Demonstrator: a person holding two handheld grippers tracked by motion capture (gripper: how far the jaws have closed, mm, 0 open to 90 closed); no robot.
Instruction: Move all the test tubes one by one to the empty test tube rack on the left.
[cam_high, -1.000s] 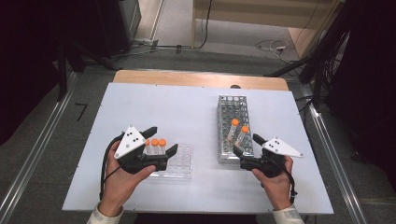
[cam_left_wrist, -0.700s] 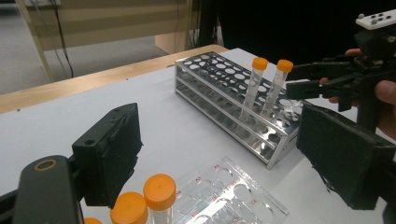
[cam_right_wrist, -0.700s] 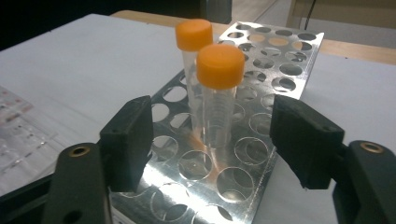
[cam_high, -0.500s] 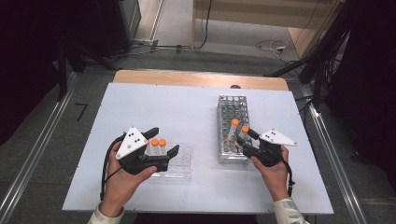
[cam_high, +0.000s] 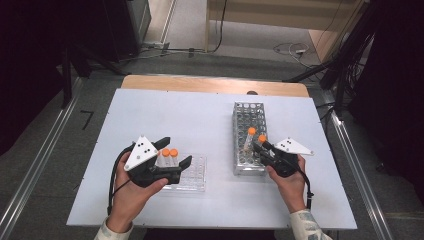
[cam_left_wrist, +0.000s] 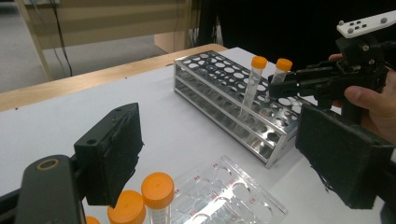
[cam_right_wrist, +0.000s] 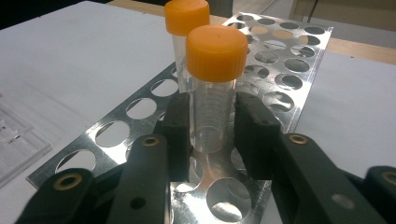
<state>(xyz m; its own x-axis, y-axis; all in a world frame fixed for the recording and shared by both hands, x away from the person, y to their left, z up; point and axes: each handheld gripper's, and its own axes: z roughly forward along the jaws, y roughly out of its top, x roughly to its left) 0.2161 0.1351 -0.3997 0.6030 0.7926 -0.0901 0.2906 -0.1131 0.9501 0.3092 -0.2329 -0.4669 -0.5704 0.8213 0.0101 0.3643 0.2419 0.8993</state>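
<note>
Right gripper (cam_right_wrist: 212, 126), jaws just closing, clamped on nearer clear orange-capped plastic tube (cam_right_wrist: 215, 88) standing in perforated metal rack (cam_high: 248, 137) right of centre. Left gripper (cam_high: 172, 152) spread apart over orange-capped tubes (cam_high: 167, 156) at clear plastic tray (cam_high: 192, 175), near left.

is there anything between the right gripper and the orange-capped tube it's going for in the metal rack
Nothing visible. The right gripper already has its jaws on either side of the near tube in the metal rack, having just been closing on it. The second tube stands behind, out of the way.
</note>
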